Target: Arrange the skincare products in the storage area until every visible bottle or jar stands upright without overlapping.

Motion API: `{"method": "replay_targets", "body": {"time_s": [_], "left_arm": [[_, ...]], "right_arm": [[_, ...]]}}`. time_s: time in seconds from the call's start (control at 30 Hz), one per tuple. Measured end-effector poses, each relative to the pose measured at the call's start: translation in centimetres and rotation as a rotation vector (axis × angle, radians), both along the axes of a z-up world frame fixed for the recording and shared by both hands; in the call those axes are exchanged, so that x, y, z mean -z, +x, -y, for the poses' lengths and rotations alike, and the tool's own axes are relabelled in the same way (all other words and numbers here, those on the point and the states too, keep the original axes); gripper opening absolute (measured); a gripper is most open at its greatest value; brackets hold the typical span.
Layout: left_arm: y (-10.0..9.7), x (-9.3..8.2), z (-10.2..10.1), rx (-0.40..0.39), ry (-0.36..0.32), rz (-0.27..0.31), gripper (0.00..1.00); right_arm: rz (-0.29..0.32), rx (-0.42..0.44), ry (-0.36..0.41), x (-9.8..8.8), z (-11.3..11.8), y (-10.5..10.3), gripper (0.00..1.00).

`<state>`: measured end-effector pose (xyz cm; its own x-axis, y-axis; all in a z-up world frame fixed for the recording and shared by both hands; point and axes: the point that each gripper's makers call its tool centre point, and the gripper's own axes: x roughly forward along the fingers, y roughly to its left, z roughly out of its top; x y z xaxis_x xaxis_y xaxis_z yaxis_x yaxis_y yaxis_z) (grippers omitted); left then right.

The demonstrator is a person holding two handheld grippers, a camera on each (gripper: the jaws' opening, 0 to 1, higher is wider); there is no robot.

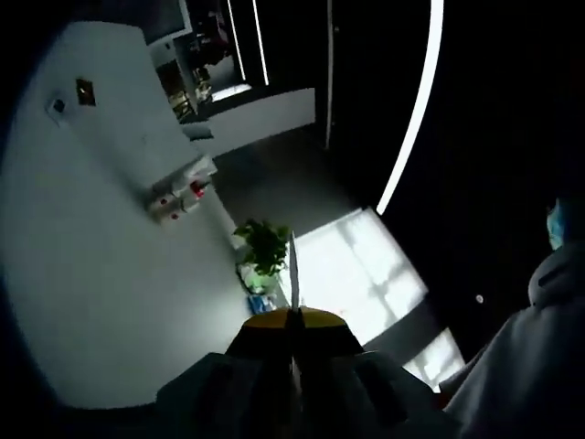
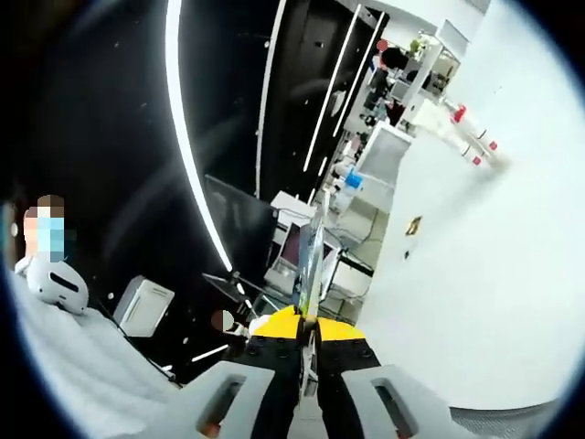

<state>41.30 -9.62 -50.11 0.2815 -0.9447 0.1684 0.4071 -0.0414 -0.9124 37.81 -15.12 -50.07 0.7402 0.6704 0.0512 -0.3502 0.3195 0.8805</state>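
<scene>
Dim room, white wall (image 1: 101, 274), bright light strips (image 1: 413, 110).
Left claw (image 1: 293, 274) and right claw (image 2: 311, 274) pressed closed, holding nothing; potted plant (image 1: 263, 245) beside window (image 1: 361, 274).

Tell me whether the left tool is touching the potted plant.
Cannot tell. In the left gripper view the shut left tool overlaps the potted plant, but the picture does not settle depth, so no gap or contact shows.
</scene>
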Motion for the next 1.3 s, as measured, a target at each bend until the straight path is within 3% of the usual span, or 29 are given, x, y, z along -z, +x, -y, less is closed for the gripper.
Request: {"method": "replay_targets", "body": {"time_s": [0.13, 0.2, 0.4, 0.53, 0.7, 0.8, 0.87, 0.93, 1.13, 1.23, 1.3], "left_arm": [[-0.2, 0.1, 0.3, 0.008, 0.013, -0.009, 0.00], [-0.4, 0.4, 0.6, 0.022, 0.025, -0.041, 0.00], [-1.0, 0.3, 1.1, 0.055, 0.036, -0.016, 0.00], [-2.0, 0.8, 1.8, 0.110, 0.068, -0.013, 0.01], [-4.3, 1.3, 2.9, 0.222, 0.122, 0.052, 0.01], [-4.8, 1.4, 3.1, 0.252, 0.118, 0.035, 0.00], [-4.8, 1.4, 3.0, 0.254, 0.108, 0.019, 0.00], [-4.7, 1.4, 2.8, 0.247, 0.120, 0.053, 0.00], [-4.3, 1.3, 2.5, 0.234, 0.101, 0.029, 0.00], [-3.6, 1.3, 2.2, 0.204, 0.071, -0.009, 0.00], [-3.2, 1.3, 1.9, 0.191, 0.054, -0.032, 0.00]], "right_arm": [[0.011, 0.006, -0.006, -0.1, 0.3, 0.0, 0.00], [0.007, 0.016, -0.005, -0.1, 0.6, 0.0, 0.00], [-0.005, 0.036, 0.063, -0.6, 1.4, 0.0, 0.00], [-0.013, 0.069, 0.103, -0.8, 2.2, 0.2, 0.00], [-0.016, 0.095, 0.134, -1.1, 2.7, 0.4, 0.00], [-0.022, 0.095, 0.146, -1.0, 2.9, 0.5, 0.00], [-0.026, 0.093, 0.153, -1.0, 2.8, 0.5, 0.00], [-0.026, 0.090, 0.148, -0.9, 2.6, 0.5, 0.00], [0.002, 0.107, 0.079, -0.7, 2.3, 0.7, 0.01], [-0.001, 0.096, 0.070, -0.6, 1.7, 0.9, 0.17], [-0.005, 0.065, 0.055, -0.4, 1.1, 0.8, 0.18]]}}
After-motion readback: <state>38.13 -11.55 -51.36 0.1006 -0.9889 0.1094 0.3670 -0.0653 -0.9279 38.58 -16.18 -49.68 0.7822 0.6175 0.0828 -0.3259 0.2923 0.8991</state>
